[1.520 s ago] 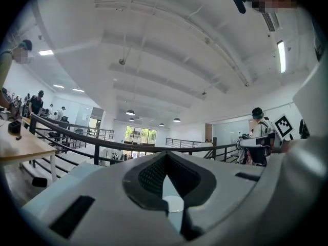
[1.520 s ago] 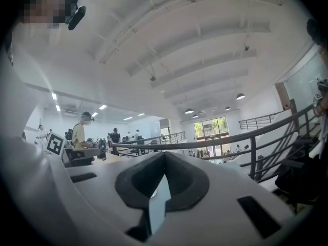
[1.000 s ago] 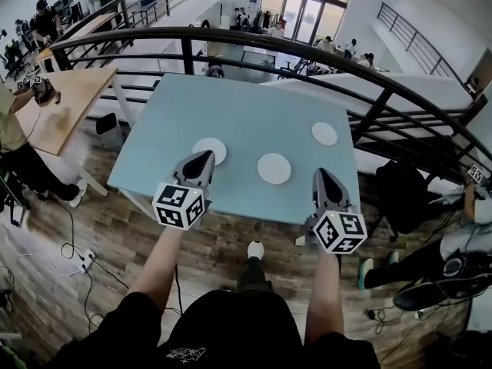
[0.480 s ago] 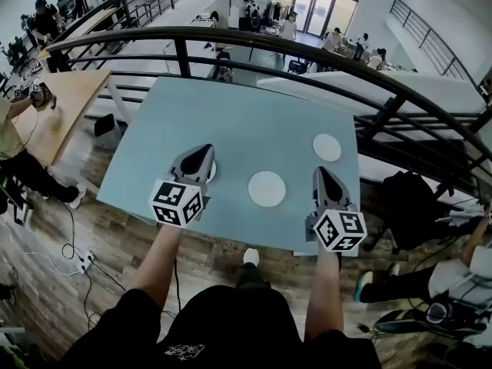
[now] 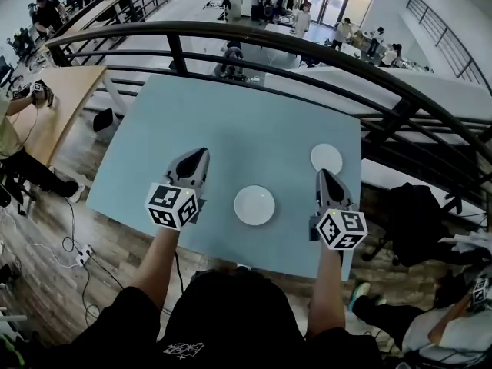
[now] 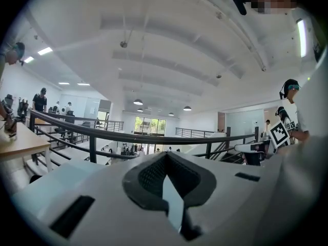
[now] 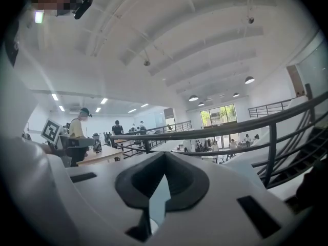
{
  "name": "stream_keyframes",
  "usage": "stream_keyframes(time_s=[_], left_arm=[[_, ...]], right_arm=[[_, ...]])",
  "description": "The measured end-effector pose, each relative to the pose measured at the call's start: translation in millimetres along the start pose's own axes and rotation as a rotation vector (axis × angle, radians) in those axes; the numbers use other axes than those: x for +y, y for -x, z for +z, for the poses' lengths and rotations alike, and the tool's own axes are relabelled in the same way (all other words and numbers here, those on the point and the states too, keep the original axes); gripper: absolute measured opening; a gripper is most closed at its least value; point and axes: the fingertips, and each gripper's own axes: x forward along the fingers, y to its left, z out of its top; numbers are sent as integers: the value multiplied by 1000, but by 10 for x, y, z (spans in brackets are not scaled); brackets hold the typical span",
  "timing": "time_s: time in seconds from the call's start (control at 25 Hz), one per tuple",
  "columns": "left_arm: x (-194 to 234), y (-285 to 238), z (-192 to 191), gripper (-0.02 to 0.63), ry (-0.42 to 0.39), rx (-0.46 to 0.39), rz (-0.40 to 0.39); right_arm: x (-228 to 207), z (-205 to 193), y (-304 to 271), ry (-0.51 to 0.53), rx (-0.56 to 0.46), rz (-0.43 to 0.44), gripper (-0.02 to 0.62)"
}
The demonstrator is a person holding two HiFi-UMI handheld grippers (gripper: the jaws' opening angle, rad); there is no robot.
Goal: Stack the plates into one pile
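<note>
Well, in the head view both grippers have moved further in over the pale blue rectangular table (image 5: 231, 114) than a second ago, when they hung at its near edge. The left gripper (image 5: 201, 154) and the right gripper (image 5: 323, 174) both have their jaws pressed together with nothing in them. The larger round white plate (image 5: 254, 205), which lay ahead of the tips before, now sits on the table between the two grippers, level with their bodies and touching neither. The smaller round white plate (image 5: 327, 158) lies just ahead of the right gripper's tip, much nearer to it than earlier. A third white plate that showed by the left gripper's tip a second ago no longer shows; I cannot tell where it lies.

In the left gripper view the dark pads meet in a closed line, with only a sliver of blue table beneath them and a curved black metal railing (image 6: 128, 137) beyond. No plate appears there.

In the right gripper view the jaws are likewise closed and empty. The black railing runs across behind them, and a light wooden desk (image 7: 100, 156) stands to the left.
</note>
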Motion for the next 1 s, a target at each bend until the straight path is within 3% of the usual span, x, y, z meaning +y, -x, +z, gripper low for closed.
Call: stream_keyframes(time_s=[0.32, 0.56, 0.8, 1.0], left_arm=[[-32, -376, -320, 5, 12, 77, -3], [-16, -582, -755, 5, 27, 186, -47], [-129, -1063, -1123, 5, 57, 296, -161], [-476, -1647, -1459, 5, 90, 409, -334]], right_arm=[[-306, -351, -321, -54, 68, 28, 6], [-381, -809, -453, -120, 143, 24, 6], [-670, -1107, -561, -182, 188, -55, 6], [-969, -1357, -581, -247, 220, -153, 6]])
